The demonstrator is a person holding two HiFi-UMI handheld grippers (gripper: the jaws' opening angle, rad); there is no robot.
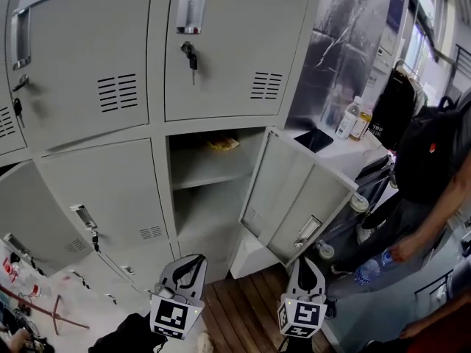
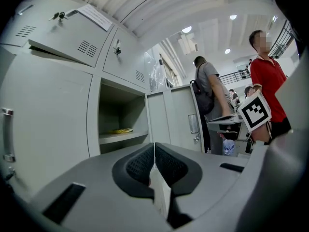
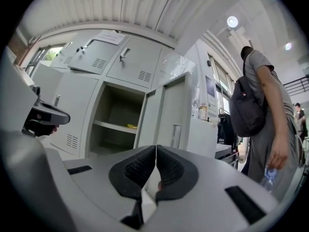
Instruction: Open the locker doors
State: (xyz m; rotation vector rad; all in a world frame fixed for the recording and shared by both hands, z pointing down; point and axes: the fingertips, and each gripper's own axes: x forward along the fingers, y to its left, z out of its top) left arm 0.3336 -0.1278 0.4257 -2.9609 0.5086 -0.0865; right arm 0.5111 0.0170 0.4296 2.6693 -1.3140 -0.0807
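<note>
Ahead and to the left of the left gripper point(image 1: 193, 262), a lower locker door point(image 1: 110, 190) is seen shut. Its handle point(image 1: 84, 216) is not touched by either tool, so it is judged to be a door left to open. The left gripper is held level and well back from the lockers, its jaws brought fully together with nothing between them. This is taken to be a carrying posture between grasps.

Straight ahead, between the two grippers, an open compartment point(image 1: 206, 204) is exposed, with a yellow item point(image 1: 222, 144) lying on its shelf. Its door point(image 1: 291, 190) is swung out toward the right gripper point(image 1: 304, 265). This is probably why both tools are kept clear of the cabinet front, so that room is left for the door's arc. The right gripper is likewise closed on nothing.

Beyond it to the right a person with a backpack point(image 1: 434, 145) is standing, so a wide swing that way would be ill-advised.
</note>
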